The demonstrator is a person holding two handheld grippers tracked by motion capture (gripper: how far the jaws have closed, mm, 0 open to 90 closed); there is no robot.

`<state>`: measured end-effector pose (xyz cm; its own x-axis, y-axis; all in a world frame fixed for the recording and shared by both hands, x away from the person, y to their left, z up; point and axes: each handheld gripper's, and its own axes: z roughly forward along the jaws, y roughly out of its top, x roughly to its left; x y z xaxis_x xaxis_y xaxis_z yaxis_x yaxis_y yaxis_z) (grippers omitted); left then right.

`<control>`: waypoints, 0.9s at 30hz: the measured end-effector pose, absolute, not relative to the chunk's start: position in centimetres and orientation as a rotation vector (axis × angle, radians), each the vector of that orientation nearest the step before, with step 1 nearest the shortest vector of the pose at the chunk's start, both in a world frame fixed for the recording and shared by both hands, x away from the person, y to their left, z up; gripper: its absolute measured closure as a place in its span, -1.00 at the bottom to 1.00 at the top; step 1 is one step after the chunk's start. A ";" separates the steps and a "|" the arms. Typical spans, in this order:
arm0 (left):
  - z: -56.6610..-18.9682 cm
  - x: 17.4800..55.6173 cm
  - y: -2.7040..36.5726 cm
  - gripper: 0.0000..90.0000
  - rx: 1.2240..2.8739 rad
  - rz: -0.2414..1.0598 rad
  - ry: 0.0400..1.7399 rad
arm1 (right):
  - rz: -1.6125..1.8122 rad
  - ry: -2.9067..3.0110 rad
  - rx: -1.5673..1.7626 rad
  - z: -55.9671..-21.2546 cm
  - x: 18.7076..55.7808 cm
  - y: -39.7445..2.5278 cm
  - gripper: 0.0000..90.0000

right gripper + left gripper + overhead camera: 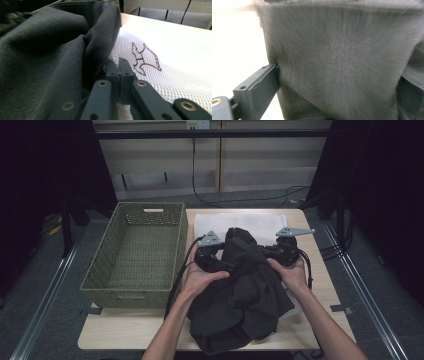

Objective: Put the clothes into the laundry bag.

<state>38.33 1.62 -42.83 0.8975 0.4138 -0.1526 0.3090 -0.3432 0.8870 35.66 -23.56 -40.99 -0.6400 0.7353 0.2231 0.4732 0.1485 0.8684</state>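
High view: dark garment bunched over white mesh bag; right claw pinches mesh; left claw grip unclear.

A pale wooden table carries a green woven basket at its left, a white mesh bag and a dark garment heaped over it.

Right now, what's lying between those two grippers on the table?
In the high view, a bunched dark garment lies between the left gripper and right gripper.
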 end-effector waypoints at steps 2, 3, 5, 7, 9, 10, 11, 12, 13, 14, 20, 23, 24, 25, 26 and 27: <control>-43.3 38.5 1.1 -0.51 1.972 0.095 0.506 | 1.482 2.177 1.174 -41.0 35.6 -23.5 0.97; -43.4 38.4 1.1 -0.21 1.973 0.067 0.488 | 1.469 2.181 1.174 -41.0 35.6 -23.4 0.97; -43.1 37.8 1.0 0.40 1.996 0.114 0.458 | 1.453 2.188 1.169 -41.1 35.6 -23.3 0.97; -42.5 37.0 1.3 0.69 1.983 0.151 0.436 | 1.452 2.185 1.171 -41.1 35.7 -23.3 0.97; -41.7 36.3 1.8 0.80 1.961 0.139 0.403 | 1.462 2.182 1.174 -41.0 35.7 -23.5 0.97; -41.7 36.3 1.8 0.83 1.961 0.139 0.403 | 1.462 2.182 1.174 -41.0 35.7 -23.5 0.97; -41.3 35.8 1.8 0.83 1.951 0.134 0.383 | 1.461 2.180 1.175 -41.0 35.7 -23.6 0.97; -41.1 35.1 1.3 0.85 1.965 0.133 0.352 | 1.462 2.177 1.172 -41.0 35.6 -23.6 0.97; -41.1 35.1 1.3 0.85 1.965 0.133 0.352 | 1.466 2.176 1.169 -41.0 35.6 -23.5 0.97; -41.2 34.7 0.7 0.86 1.977 0.137 0.323 | 1.472 2.172 1.168 -41.0 35.6 -23.4 0.97; -43.6 35.2 -0.8 0.88 2.075 0.060 0.309 | 1.478 2.167 1.145 -40.9 35.5 -23.3 0.97; -44.8 35.2 -1.8 0.88 2.175 0.091 0.296 | 1.490 2.158 1.147 -40.7 35.4 -23.3 0.97; -46.1 35.4 -2.7 0.88 2.218 0.096 0.325 | 1.481 2.166 1.120 -40.2 35.2 -23.0 0.97; -46.6 35.7 -2.9 0.88 2.223 0.082 0.344 | 1.478 2.168 1.104 -39.9 35.0 -22.9 0.97; -46.9 35.8 -3.0 0.88 2.231 0.095 0.365 | 1.480 2.171 1.095 -39.5 34.8 -22.7 0.97; -46.9 35.8 -3.0 0.88 2.231 0.095 0.365 | 1.480 2.176 1.075 -39.3 34.6 -22.6 0.98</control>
<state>35.81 -3.02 -46.88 0.9544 0.2933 -0.0563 0.2285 -0.5955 0.7702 34.57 -22.56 -39.26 -0.6761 0.7193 0.1597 0.4128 0.1903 0.8907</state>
